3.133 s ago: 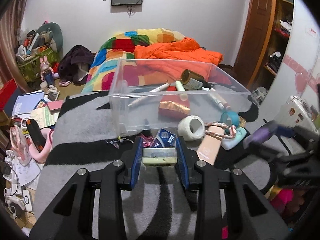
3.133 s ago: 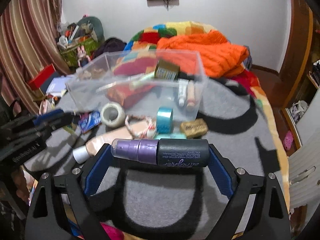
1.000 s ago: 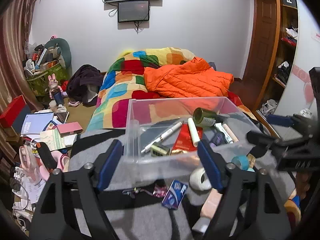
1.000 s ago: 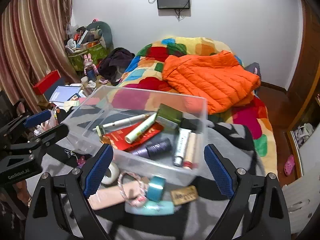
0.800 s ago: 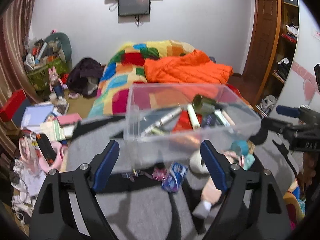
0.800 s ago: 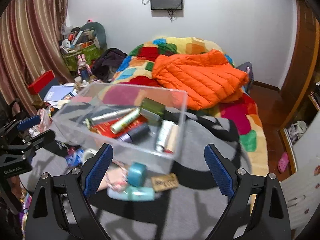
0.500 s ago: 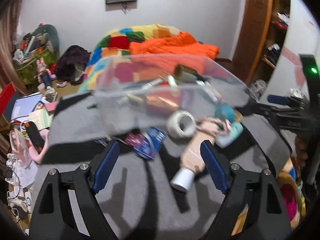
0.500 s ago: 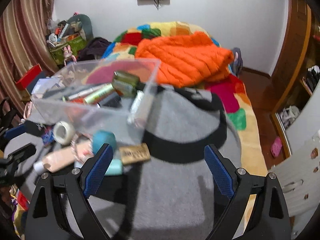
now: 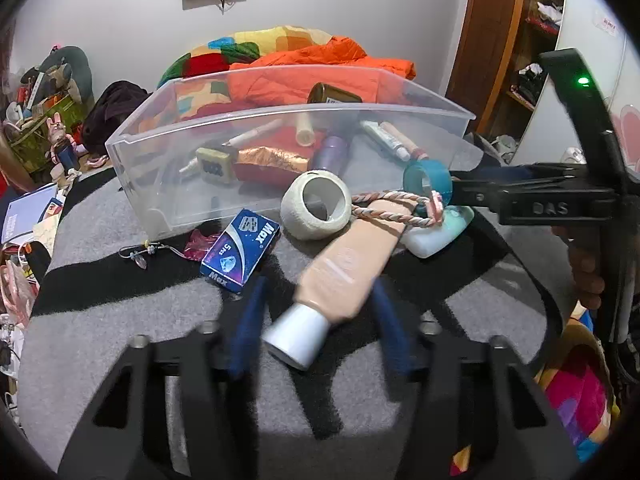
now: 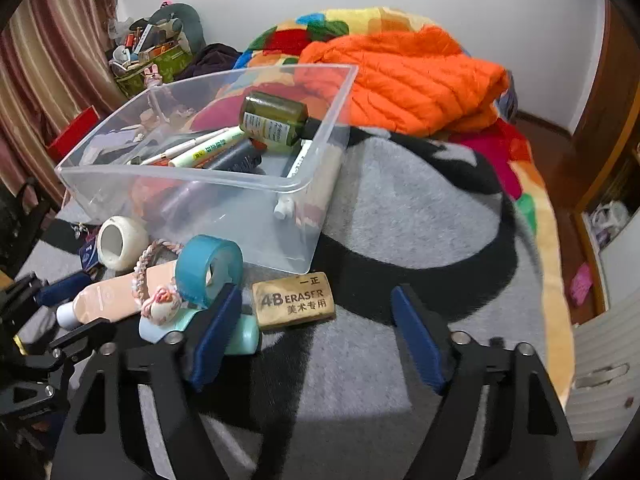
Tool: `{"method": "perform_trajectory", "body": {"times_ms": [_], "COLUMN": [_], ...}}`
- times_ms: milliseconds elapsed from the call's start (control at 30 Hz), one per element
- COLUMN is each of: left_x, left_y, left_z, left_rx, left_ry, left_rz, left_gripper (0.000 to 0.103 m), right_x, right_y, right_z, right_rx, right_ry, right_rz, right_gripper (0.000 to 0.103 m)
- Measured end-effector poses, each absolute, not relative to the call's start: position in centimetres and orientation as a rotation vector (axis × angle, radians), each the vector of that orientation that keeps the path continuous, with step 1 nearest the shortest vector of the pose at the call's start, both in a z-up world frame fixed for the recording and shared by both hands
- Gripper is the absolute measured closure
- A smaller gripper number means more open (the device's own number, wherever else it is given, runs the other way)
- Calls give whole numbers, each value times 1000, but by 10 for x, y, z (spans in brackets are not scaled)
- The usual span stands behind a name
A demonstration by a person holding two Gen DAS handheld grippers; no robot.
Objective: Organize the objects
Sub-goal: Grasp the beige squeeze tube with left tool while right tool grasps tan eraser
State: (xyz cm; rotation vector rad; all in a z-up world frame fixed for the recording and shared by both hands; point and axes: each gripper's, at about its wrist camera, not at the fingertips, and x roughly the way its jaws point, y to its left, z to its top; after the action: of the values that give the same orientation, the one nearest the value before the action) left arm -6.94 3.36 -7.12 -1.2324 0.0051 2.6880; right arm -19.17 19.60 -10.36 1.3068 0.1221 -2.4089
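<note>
The left gripper is partly spread, its blurred blue fingers flanking the white-capped end of the peach tube; contact cannot be told. The right gripper is wide and empty, the eraser lying between its fingers just ahead. The clear bin sits beyond, left of centre, holding bottles and pens.
</note>
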Motion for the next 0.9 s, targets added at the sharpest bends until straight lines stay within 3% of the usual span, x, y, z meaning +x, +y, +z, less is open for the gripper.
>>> {"method": "perform_trajectory", "body": {"times_ms": [267, 467, 733, 900], "left_x": [-49, -32, -23, -37], "left_y": [22, 13, 8, 22], "left_z": [-62, -55, -53, -64], "left_rx": [-1199, -1191, -1235, -1261], "left_ry": [-84, -59, -79, 3], "left_rz": [2674, 2730, 2655, 2613], "left_gripper": [82, 89, 86, 60], "right_x": [-191, -179, -155, -142], "right_y": [197, 199, 205, 211], "right_z": [-109, -107, -103, -102], "right_rx": [1307, 1285, 1271, 1279], "right_ry": [134, 156, 140, 108], "right_rz": [-2412, -2450, -2446, -2436], "right_gripper": [66, 66, 66, 66]}}
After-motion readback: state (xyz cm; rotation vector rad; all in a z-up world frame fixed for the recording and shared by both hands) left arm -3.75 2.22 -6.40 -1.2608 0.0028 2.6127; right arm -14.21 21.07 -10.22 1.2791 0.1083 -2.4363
